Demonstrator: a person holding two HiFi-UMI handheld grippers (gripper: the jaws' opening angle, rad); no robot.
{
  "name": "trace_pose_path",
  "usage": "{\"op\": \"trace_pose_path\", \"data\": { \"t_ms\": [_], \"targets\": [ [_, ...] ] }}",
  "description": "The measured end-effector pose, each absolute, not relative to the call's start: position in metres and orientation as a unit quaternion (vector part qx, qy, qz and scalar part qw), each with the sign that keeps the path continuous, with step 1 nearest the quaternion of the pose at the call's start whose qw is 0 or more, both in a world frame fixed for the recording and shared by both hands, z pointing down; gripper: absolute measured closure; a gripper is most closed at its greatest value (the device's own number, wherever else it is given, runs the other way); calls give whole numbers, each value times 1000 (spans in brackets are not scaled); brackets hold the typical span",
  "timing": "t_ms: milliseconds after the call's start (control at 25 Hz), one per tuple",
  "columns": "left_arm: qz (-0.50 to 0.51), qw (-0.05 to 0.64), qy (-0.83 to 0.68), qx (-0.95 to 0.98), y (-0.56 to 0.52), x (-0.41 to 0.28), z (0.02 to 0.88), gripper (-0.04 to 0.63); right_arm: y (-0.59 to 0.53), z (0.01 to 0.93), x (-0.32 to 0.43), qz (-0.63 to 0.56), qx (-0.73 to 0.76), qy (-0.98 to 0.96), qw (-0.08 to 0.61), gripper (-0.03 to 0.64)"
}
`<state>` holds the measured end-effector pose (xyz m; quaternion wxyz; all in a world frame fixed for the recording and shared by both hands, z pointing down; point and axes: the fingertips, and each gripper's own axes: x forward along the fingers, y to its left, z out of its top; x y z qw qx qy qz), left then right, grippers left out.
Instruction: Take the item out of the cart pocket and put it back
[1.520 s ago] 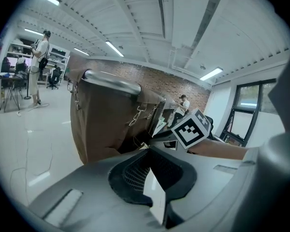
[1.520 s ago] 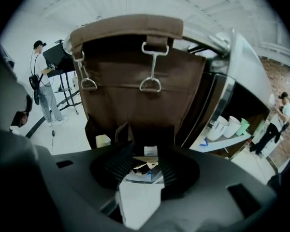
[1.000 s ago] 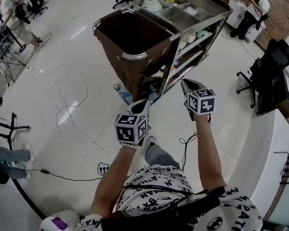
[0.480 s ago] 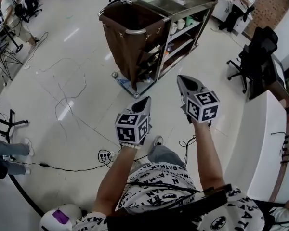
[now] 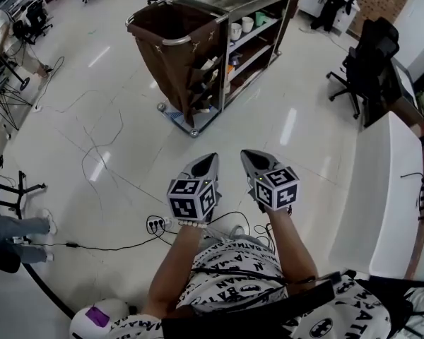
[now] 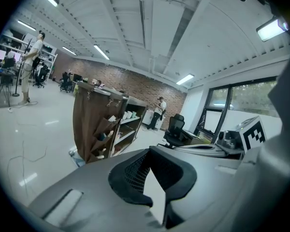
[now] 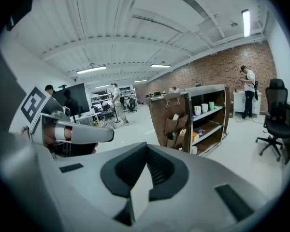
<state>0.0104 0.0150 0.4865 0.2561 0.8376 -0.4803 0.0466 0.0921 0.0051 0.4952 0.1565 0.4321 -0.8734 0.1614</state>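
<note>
Bright, even light all round, with strip lights blazing on the ceiling. White glare streaks sit on the glossy floor, and shadows are faint and soft. The head view bows hard at its edges. Both gripper views sit inside a dark round vignette, and the left gripper looms soft up close.

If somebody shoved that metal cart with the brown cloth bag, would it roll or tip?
Probably roll: the metal cart stands on small casters on smooth floor. The brown cloth bag looks soft and would likely give under a push. The white cups on its shelf might rattle or slide.
</note>
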Motion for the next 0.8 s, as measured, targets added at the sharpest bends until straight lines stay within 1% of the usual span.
{"op": "trace_pose_path", "data": {
  "t_ms": [280, 480, 800],
  "targets": [
    [54, 276, -481, 830, 33, 40, 502, 595, 26, 510, 125, 171, 433, -869, 168, 615],
    [48, 268, -486, 830, 35, 50, 493, 595, 27, 506, 137, 152, 433, -870, 182, 614],
    [44, 261, -491, 830, 37, 58, 484, 595, 27, 498, 141, 144, 424, -876, 179, 614]
  ]
}}
